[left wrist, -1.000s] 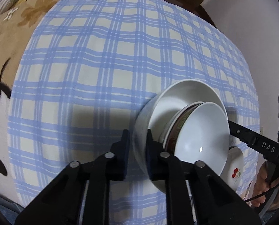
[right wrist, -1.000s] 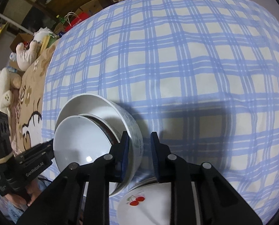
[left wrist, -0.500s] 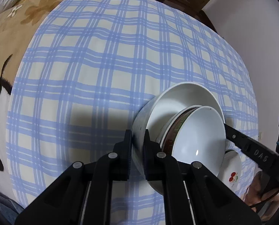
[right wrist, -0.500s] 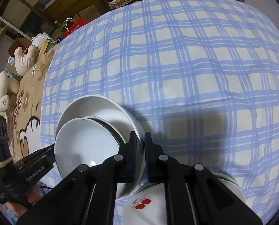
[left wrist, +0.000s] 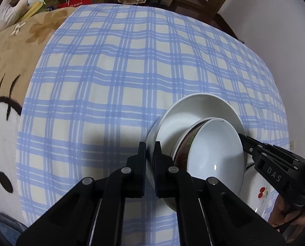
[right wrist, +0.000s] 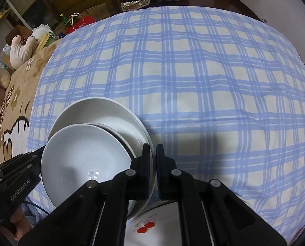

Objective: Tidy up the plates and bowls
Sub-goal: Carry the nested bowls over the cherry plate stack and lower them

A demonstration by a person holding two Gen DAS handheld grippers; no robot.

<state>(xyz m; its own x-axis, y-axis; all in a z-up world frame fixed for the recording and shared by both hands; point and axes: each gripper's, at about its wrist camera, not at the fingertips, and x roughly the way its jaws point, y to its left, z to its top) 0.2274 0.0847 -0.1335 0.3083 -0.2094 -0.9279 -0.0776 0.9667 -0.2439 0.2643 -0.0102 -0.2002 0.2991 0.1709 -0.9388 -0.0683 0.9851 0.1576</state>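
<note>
A large white bowl (left wrist: 195,110) holds a smaller white bowl (left wrist: 215,149) with a dark patterned outer band, tilted inside it. My left gripper (left wrist: 150,149) is shut on the large bowl's near left rim. My right gripper (right wrist: 152,151) is shut on the opposite rim of the large bowl (right wrist: 103,110); the smaller bowl (right wrist: 84,155) shows inside it. The bowls are held above the checked cloth. A white plate with a cherry print (right wrist: 146,227) lies below them, also in the left wrist view (left wrist: 261,192).
A blue and white checked cloth (left wrist: 132,71) covers the surface. A tan cartoon blanket (left wrist: 9,61) lies to its left. Plush toys (right wrist: 21,49), bags and a basket (right wrist: 136,0) stand beyond the far edge. A wall (left wrist: 275,30) is on the right.
Both grippers closed onto the large bowl's rim, and the stacked bowls have risen off the cloth.
</note>
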